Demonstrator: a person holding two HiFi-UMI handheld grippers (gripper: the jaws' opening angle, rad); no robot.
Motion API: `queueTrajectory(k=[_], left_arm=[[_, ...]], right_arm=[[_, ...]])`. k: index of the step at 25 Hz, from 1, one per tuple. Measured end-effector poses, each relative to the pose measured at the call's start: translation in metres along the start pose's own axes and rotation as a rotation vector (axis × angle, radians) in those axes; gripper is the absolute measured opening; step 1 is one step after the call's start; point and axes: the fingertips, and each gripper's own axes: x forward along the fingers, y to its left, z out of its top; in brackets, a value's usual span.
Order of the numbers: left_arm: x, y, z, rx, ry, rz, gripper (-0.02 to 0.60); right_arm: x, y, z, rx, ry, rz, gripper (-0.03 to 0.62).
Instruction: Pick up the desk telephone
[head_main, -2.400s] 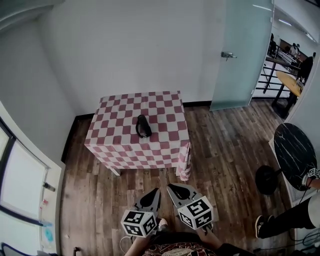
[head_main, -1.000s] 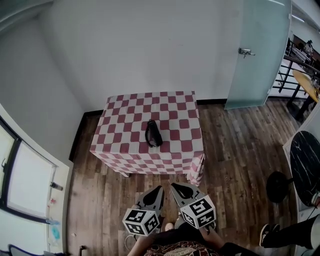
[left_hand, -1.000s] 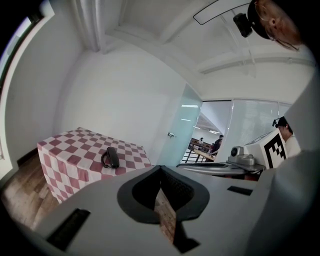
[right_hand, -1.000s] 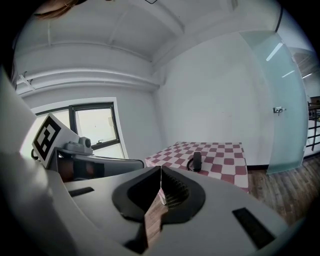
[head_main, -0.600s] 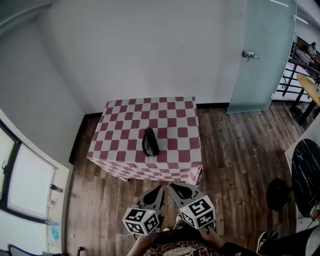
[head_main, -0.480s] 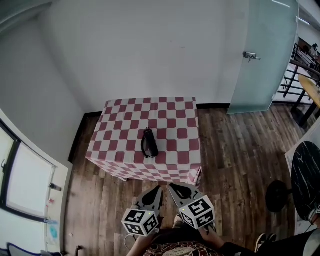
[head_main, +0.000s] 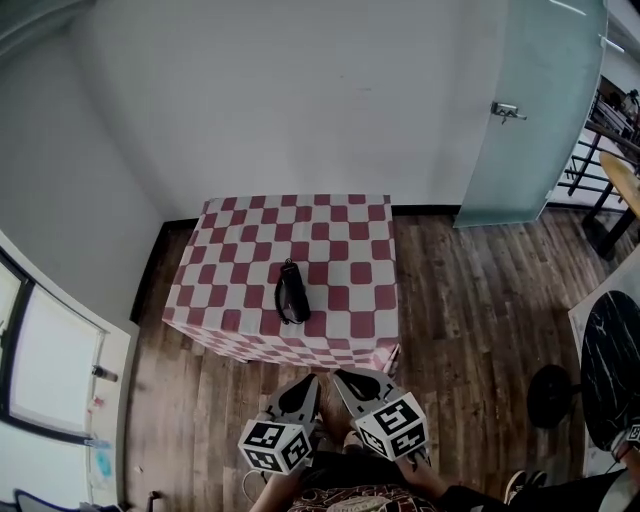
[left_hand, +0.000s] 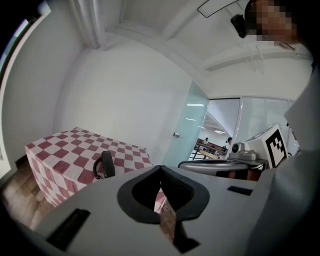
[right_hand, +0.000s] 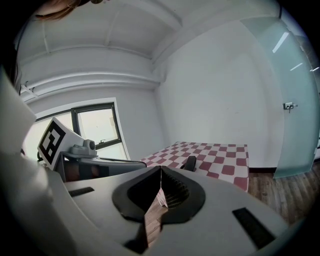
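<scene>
A white-walled room with a wood floor (head_main: 470, 290): at the far left a window (head_main: 40, 370) sits low in the wall. Right of it a table (head_main: 330, 215) under a red-and-white checked cloth stands against the back wall. The black phone (head_main: 291, 293) lies on the cloth near the front edge, a little left of the middle, its long side running front to back. Nothing else is on the cloth. Below the table, over bare floor, the left gripper (head_main: 310, 383) and the right gripper (head_main: 341, 376) are held side by side, tips pointing toward the table. Both are well short of the table's front edge and apart from the phone. Each has its jaws pressed together with nothing between them. From the left gripper view the phone (left_hand: 106, 164) shows ahead and left of the closed tips (left_hand: 161, 168). From the right gripper view it (right_hand: 190, 163) sits ahead and just right of the closed tips (right_hand: 161, 169). Further right a frosted glass door (head_main: 540, 100) with a metal handle (head_main: 508, 110) meets the wall. A round dark tabletop (head_main: 610, 350) shows at the right edge.
</scene>
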Motion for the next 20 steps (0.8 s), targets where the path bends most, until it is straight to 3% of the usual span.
queueTrajectory(k=[20], left_arm=[[0.04, 0.086, 0.037, 0.013, 0.018, -0.068, 0.008]], right_arm=[[0.101, -0.022, 0.043, -0.015, 0.001, -0.083, 0.018]])
